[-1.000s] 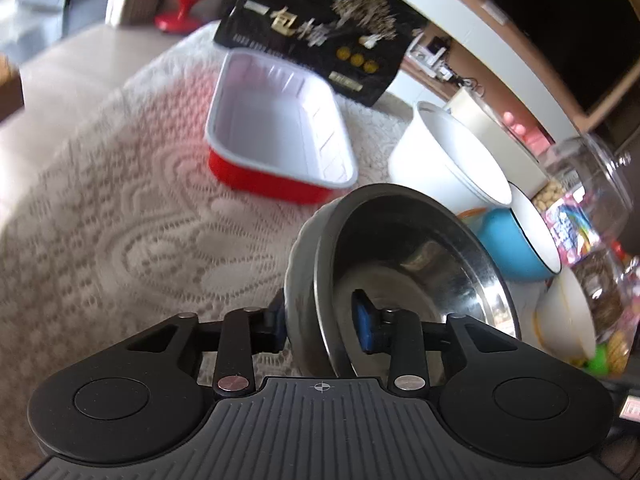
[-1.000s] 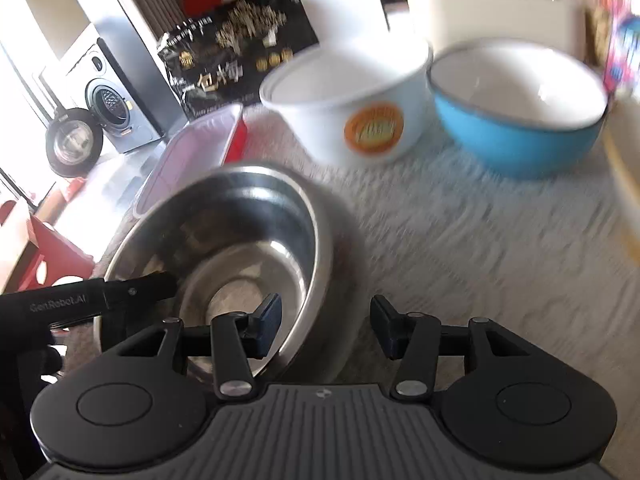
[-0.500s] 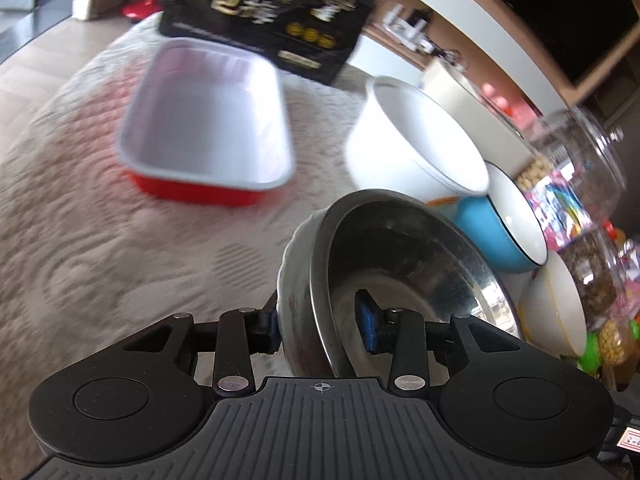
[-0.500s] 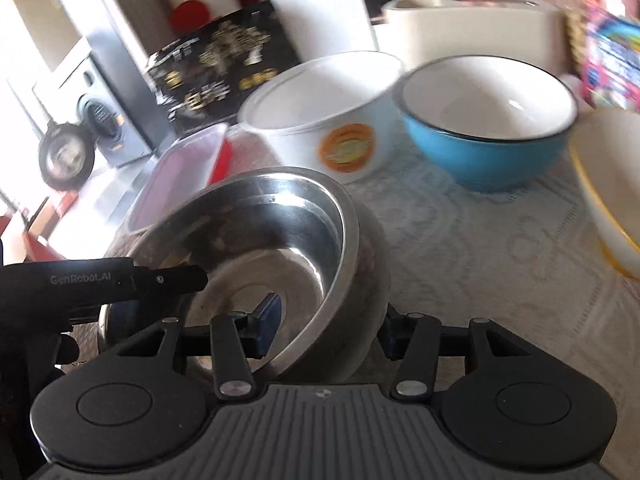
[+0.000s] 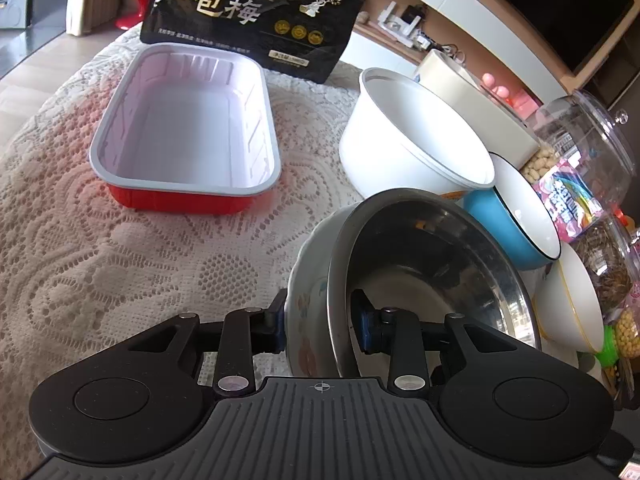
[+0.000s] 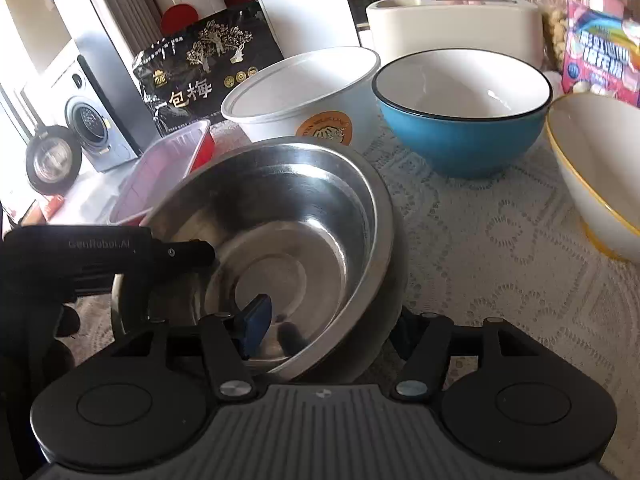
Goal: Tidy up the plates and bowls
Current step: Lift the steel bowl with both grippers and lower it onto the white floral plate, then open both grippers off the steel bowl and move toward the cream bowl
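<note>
A white tub [image 5: 416,152], a blue bowl [image 6: 464,120] and a gold-rimmed bowl [image 6: 600,168] are ranged behind the steel bowl [image 6: 280,232] on the lace cloth [image 5: 120,260]; a red tray [image 5: 184,128] lies empty to the left, a black pouch [image 5: 256,8] behind it. The left gripper [image 5: 320,324] is closed across the steel bowl's rim — its jaws are closing. The right gripper [image 6: 332,328] straddles the opposite rim, jaws opening; pad contact cannot be told. The steel bowl is seated in a patterned bowl [image 5: 308,304].
</note>
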Action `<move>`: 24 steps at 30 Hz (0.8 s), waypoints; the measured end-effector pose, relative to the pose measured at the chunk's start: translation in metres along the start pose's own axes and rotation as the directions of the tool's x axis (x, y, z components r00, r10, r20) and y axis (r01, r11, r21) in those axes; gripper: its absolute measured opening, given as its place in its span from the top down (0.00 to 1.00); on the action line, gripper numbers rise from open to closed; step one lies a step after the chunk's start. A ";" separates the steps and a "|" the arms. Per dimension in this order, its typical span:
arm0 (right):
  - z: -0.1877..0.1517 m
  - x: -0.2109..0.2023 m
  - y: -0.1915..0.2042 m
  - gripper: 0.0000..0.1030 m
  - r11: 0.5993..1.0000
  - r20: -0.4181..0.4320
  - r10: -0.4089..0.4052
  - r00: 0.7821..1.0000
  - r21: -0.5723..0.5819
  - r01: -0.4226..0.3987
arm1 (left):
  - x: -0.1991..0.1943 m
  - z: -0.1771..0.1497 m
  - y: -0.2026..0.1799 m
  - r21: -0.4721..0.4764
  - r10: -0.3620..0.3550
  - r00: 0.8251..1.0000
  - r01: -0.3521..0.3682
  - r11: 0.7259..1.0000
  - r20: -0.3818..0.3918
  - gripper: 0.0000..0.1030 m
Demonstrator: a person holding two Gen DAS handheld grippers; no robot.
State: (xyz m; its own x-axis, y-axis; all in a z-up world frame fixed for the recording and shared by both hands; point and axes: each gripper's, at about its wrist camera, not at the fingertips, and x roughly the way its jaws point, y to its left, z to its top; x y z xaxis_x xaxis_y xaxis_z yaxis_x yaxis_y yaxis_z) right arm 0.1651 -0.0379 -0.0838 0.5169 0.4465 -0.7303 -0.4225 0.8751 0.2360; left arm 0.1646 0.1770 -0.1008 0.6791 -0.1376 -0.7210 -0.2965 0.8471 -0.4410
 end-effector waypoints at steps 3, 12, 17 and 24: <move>0.001 0.000 0.003 0.38 1.000 -0.003 -0.011 1.000 0.001 0.011 | 0.000 0.002 0.002 -0.005 -0.007 1.000 0.007 1.000 0.000 0.65; 0.004 0.011 0.025 0.37 0.999 -0.033 0.045 0.998 -0.027 -0.046 | -0.004 0.015 0.027 -0.027 0.031 0.999 -0.030 0.999 0.033 0.66; 0.005 0.013 0.026 0.35 0.998 -0.033 0.047 0.998 -0.034 -0.048 | -0.006 0.011 0.029 -0.042 0.014 0.998 -0.011 0.999 0.061 0.66; 0.008 0.006 0.019 0.35 0.998 -0.009 0.065 0.998 -0.012 -0.065 | -0.041 0.010 0.017 -0.003 0.083 0.979 -0.084 0.996 0.184 0.65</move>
State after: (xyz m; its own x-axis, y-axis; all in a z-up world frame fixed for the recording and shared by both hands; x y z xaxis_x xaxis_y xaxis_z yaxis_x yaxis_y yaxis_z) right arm 0.1660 -0.0174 -0.0789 0.4819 0.5005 -0.7192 -0.4643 0.8419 0.2748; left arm 0.1380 0.2022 -0.0732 0.7642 0.0298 -0.6444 -0.3541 0.8543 -0.3805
